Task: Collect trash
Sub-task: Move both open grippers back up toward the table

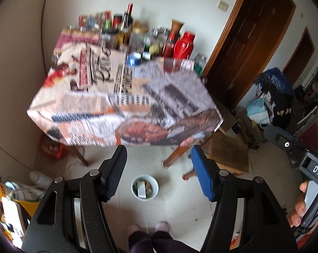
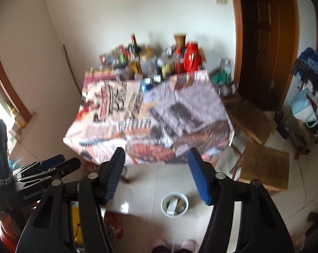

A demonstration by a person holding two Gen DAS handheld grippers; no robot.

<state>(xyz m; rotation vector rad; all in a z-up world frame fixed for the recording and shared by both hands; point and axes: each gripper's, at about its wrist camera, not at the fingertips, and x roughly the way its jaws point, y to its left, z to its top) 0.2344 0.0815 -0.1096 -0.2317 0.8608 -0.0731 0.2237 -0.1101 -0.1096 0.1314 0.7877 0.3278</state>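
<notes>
A small white trash bin (image 1: 144, 187) stands on the tiled floor in front of the table, with several scraps inside; it also shows in the right wrist view (image 2: 174, 204). My left gripper (image 1: 158, 172) is open and empty, held high above the floor over the bin. My right gripper (image 2: 156, 175) is open and empty, also high above the floor, left of the bin. The right gripper's body shows at the right edge of the left wrist view (image 1: 302, 160). The left gripper shows at the left of the right wrist view (image 2: 45, 168). Both views are blurred.
A table (image 1: 121, 97) covered with a newspaper-print cloth stands ahead, with bottles, jars and a red thermos (image 1: 185, 44) crowded at its back. Wooden stools (image 1: 229, 156) stand to the right. A wooden door (image 1: 253, 42) and bags (image 1: 270, 105) are at right. My feet (image 1: 147, 228) are below.
</notes>
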